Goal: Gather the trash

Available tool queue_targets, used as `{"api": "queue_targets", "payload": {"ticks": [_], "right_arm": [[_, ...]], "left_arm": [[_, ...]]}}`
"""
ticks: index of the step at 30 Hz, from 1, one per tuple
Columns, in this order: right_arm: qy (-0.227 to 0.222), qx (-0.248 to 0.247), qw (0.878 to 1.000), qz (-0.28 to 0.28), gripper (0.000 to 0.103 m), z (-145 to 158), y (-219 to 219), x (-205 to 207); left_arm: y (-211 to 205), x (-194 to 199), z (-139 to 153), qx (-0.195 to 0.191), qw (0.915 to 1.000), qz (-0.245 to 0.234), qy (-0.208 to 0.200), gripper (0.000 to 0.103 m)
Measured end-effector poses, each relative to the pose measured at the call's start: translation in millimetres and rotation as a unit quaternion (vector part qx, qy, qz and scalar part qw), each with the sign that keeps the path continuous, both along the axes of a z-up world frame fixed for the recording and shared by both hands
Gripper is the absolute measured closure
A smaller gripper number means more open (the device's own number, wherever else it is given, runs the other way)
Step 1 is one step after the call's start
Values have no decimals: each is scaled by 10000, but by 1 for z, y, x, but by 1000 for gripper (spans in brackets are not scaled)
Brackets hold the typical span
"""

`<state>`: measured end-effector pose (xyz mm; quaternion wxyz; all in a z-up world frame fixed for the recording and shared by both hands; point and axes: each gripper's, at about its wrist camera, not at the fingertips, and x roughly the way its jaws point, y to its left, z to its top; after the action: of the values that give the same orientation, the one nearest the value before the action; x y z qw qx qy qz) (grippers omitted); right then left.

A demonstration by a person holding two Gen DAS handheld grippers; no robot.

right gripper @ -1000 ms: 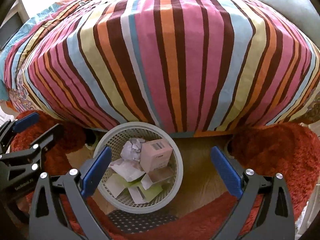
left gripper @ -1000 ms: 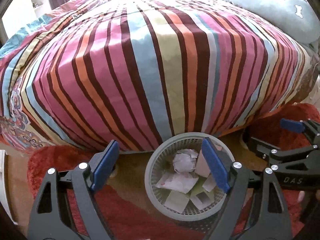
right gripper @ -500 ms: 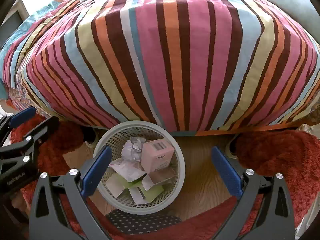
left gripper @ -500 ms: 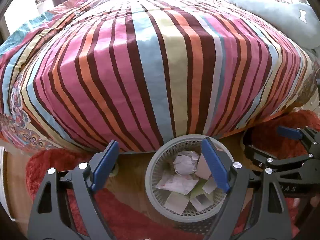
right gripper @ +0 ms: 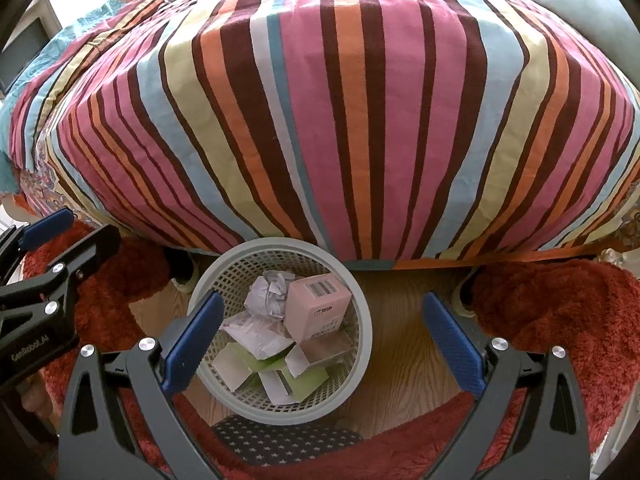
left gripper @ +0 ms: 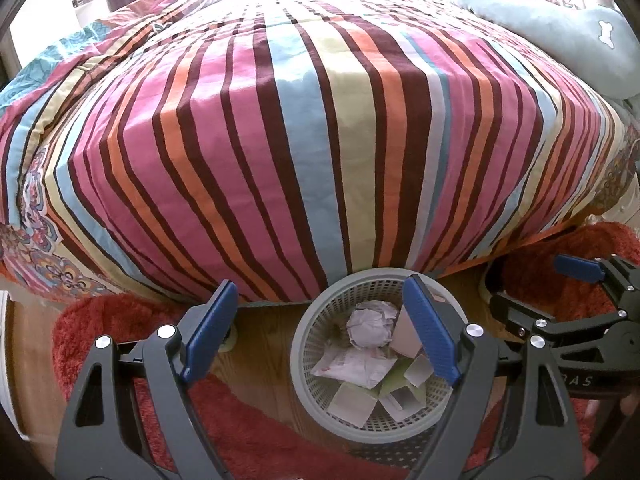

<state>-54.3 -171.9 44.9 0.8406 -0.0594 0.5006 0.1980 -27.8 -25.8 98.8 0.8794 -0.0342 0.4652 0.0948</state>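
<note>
A grey mesh wastebasket stands on the wood floor at the foot of a striped bed; it also shows in the right wrist view. It holds a crumpled paper ball, a pink box and flat paper scraps. My left gripper is open and empty above the basket's left side. My right gripper is open and empty above the basket's right side. Each gripper shows at the edge of the other's view.
The bed with a striped quilt fills the upper half of both views. A teal pillow lies at its far right. Red shaggy rugs lie on the wood floor left and right of the basket.
Both grippers have drawn back and up a little, so more of the bed top shows. Both stay open and the basket has not moved.
</note>
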Motion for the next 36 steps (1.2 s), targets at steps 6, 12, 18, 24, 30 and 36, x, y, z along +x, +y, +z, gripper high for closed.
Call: {"api": "queue_targets", "payload": {"ticks": [6, 12, 18, 24, 30, 36], "right_arm": [[-3, -11, 10000, 17, 8, 0, 0, 0], [-57, -19, 10000, 21, 8, 0, -2, 2], [-41, -52, 10000, 63, 8, -1, -3, 6], [-25, -50, 10000, 67, 8, -1, -3, 7], [-8, -54, 10000, 42, 8, -2, -3, 7], [-25, -34, 10000, 6, 8, -1, -4, 7]], "left_arm": [[-1, -1, 2, 19, 9999, -86, -83, 21], [-1, -1, 2, 15, 9999, -94, -89, 21], [0, 0, -1, 5, 10000, -91, -37, 21], [0, 0, -4, 52, 9999, -87, 9, 21], [7, 1, -11, -242, 9997, -38, 75, 21], [10, 2, -14, -368, 9992, 7, 172, 21]]}}
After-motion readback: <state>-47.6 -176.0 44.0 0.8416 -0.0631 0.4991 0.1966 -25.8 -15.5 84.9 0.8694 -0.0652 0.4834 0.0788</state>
